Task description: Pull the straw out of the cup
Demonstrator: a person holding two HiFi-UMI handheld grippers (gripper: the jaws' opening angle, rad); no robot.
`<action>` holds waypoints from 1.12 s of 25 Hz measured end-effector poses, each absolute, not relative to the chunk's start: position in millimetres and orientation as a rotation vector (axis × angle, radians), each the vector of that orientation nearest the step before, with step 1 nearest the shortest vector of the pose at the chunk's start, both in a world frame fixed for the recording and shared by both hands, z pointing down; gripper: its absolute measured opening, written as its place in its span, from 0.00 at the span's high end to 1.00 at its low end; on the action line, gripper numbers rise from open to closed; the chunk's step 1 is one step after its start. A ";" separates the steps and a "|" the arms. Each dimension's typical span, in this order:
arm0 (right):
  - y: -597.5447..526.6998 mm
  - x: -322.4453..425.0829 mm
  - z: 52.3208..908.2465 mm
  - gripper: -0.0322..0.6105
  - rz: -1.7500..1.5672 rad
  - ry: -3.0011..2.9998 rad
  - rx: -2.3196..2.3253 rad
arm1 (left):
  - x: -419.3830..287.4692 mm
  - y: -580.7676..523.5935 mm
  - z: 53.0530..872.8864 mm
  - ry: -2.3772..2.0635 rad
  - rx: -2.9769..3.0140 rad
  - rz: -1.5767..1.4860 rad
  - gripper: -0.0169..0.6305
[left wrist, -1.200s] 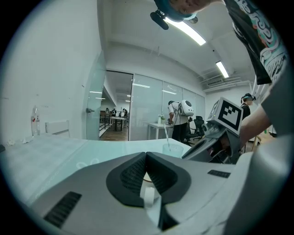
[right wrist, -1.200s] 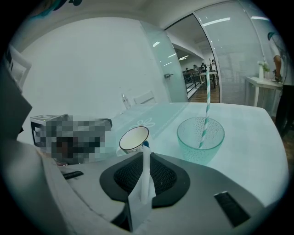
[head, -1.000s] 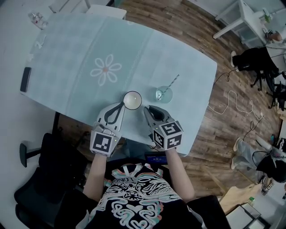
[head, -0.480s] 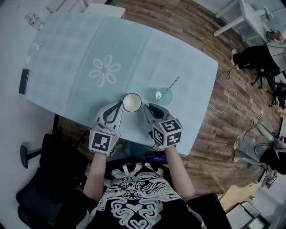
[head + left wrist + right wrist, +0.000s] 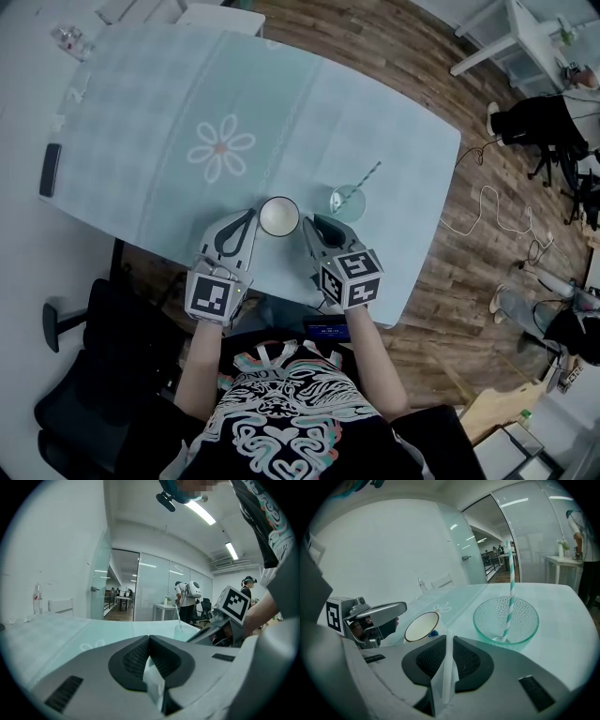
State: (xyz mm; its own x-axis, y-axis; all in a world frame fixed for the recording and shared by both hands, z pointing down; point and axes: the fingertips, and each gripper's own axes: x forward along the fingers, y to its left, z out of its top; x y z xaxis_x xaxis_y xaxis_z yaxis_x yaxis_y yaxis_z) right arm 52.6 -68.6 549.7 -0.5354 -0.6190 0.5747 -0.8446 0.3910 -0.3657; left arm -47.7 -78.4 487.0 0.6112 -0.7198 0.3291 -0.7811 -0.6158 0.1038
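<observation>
A clear green glass cup (image 5: 346,200) stands near the table's front edge with a striped straw (image 5: 364,178) leaning out of it to the right. In the right gripper view the cup (image 5: 506,619) and its straw (image 5: 511,583) are just ahead of my right gripper (image 5: 449,639). That gripper (image 5: 313,223) stands a little short of the cup, its tips a narrow slit apart after easing open slightly, with nothing between them. My left gripper (image 5: 249,217) rests with its tips together beside a white cup (image 5: 277,215). It is empty in the left gripper view (image 5: 149,639).
The white cup (image 5: 421,626) stands between the two grippers. A black phone (image 5: 51,169) lies at the table's left edge and a small bottle (image 5: 70,37) at the far left corner. A black chair (image 5: 75,375) stands below left, off the table (image 5: 169,103).
</observation>
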 end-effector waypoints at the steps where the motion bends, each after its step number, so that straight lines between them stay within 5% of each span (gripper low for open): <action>1: -68.7 51.8 549.6 0.85 0.905 -2.310 1.270 | -48.3 -78.5 486.8 -1.234 2.601 0.375 0.98; 28: -72.2 51.3 511.6 0.80 0.790 -2.467 1.388 | -55.8 -75.7 476.4 -1.252 2.622 0.367 0.98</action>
